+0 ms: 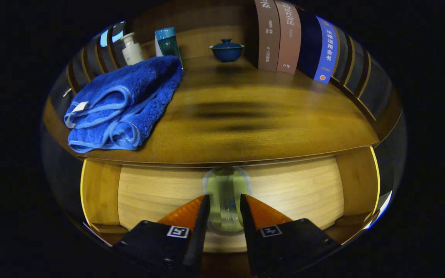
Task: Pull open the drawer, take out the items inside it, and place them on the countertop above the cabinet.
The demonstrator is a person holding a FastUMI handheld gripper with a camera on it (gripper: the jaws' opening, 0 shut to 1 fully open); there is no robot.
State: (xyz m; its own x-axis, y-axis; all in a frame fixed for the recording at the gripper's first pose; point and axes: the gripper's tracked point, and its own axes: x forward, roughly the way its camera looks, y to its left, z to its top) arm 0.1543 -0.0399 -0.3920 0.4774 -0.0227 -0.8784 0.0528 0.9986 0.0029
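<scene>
1. Claw (pixel 225 200) narrowed around the clear round knob (pixel 226 199) on the drawer (pixel 284 189); contact with the knob unclear.
2. Drawer front just below the bench (pixel 253 127).
3. Folded blue towel (pixel 124 102) on the bench, left; teacup (pixel 226 50) and books (pixel 296 38) behind.

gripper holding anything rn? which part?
Yes, apparently: the fingers flank the clear glass cup on both sides at mid-body, in front of the drawer. Actual pad contact cannot be confirmed.
</scene>
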